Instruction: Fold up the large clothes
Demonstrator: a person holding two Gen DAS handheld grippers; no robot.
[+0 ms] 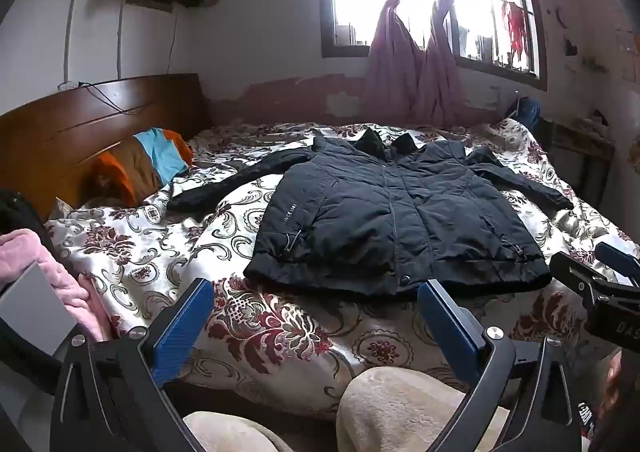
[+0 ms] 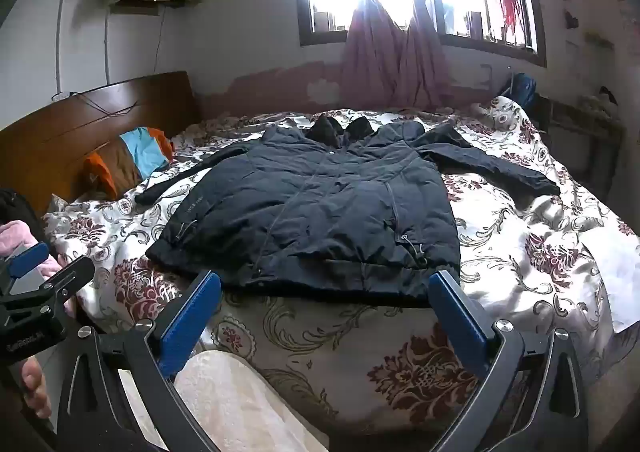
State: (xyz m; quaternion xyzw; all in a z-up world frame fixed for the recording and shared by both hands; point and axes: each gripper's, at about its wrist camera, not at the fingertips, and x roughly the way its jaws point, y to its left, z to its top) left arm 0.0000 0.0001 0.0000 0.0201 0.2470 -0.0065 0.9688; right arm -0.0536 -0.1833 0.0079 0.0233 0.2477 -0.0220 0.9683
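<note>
A dark navy padded jacket point(image 1: 384, 212) lies flat, front up and zipped, on the bed, hem toward me and both sleeves spread out; it also shows in the right wrist view point(image 2: 316, 208). My left gripper point(image 1: 316, 316) is open and empty, its blue-padded fingers point(image 1: 184, 328) hovering just short of the hem. My right gripper point(image 2: 326, 308) is open and empty, also just short of the hem. The right gripper shows at the right edge of the left wrist view point(image 1: 600, 276), and the left gripper shows at the left edge of the right wrist view point(image 2: 48, 276).
The bed has a floral cream and maroon quilt point(image 1: 160, 244) and a wooden headboard point(image 1: 80, 124) on the left. An orange, brown and blue garment point(image 1: 148, 164) lies by the headboard. Pink fleece point(image 1: 48, 272) is at the left. Knees in beige trousers point(image 1: 400, 404) are below. A curtained window point(image 1: 420, 12) is behind.
</note>
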